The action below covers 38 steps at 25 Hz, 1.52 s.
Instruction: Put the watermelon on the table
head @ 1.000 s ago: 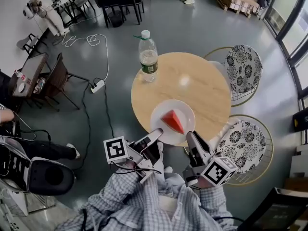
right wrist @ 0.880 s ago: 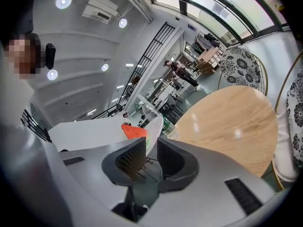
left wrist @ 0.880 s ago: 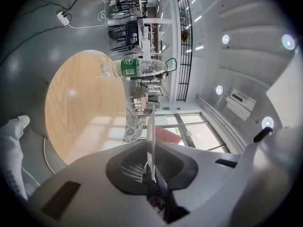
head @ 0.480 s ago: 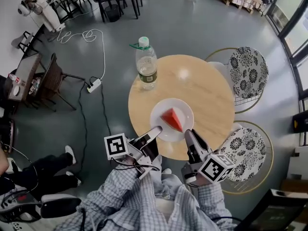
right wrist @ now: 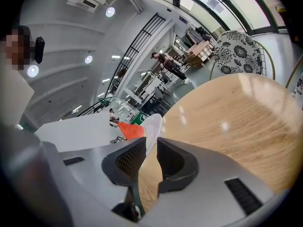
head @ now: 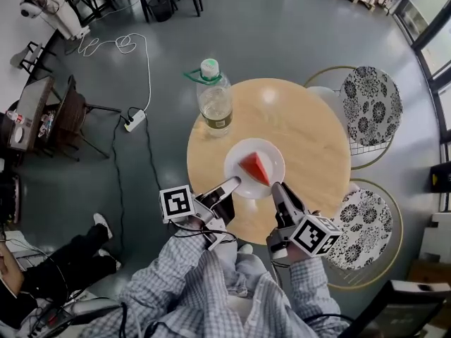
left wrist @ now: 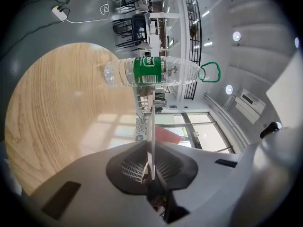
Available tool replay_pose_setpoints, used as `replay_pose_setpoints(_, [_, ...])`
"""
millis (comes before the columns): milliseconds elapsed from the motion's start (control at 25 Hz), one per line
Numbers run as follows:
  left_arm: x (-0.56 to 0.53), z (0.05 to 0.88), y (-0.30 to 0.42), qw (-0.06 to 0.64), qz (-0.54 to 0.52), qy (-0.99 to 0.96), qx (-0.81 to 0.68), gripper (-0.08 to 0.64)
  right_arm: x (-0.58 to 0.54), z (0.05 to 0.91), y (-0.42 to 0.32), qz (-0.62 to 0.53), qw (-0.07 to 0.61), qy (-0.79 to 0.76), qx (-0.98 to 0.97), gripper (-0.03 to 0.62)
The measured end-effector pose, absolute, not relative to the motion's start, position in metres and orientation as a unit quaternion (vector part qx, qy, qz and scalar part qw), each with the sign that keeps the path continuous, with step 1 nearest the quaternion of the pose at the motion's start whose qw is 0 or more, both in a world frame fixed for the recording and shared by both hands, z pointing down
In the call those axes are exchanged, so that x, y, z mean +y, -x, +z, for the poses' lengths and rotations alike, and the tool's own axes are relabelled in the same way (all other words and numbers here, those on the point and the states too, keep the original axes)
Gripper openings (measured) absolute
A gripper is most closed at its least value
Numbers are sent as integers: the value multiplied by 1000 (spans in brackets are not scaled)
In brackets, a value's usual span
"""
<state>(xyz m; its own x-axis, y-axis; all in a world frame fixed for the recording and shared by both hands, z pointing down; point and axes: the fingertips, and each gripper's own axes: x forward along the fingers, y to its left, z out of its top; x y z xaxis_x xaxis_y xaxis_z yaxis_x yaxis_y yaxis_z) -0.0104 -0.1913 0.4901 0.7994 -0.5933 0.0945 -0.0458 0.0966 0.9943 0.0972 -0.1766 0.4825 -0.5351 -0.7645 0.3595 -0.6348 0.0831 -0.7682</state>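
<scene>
Looking down, the head view showed one plate (head: 236,165) bearing one watermelon slice (head: 255,166), farther onto the table (head: 303,129) than a second before, with one bottle (head: 215,98) at the table's edge. The left gripper view showed the left gripper (head: 232,183) pinching the plate's rim; the right gripper view showed the right gripper (head: 276,187) clamping it too.

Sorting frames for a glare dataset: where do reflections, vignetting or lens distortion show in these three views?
Head view: one soft glare spot on the table beyond the plate, mild wide-angle bowing. Left gripper view: heavy fisheye, dark corners, window light mirrored on the wood below the bottle. Right gripper view: same dark vignette, small bright highlights on the tabletop, a mosaic patch at upper left.
</scene>
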Motion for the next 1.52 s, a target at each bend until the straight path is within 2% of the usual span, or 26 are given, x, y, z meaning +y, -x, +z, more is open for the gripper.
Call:
replay_pose_setpoints(800, [-259, 574, 11, 721, -149, -611, -290, 37, -248, 565, -101, -518, -7, 511, 686, 78])
replay_pose_setpoints(1520, [-277, 608, 12, 733, -126, -594, -306, 37, -266, 602, -101, -542, -48, 533, 648, 78])
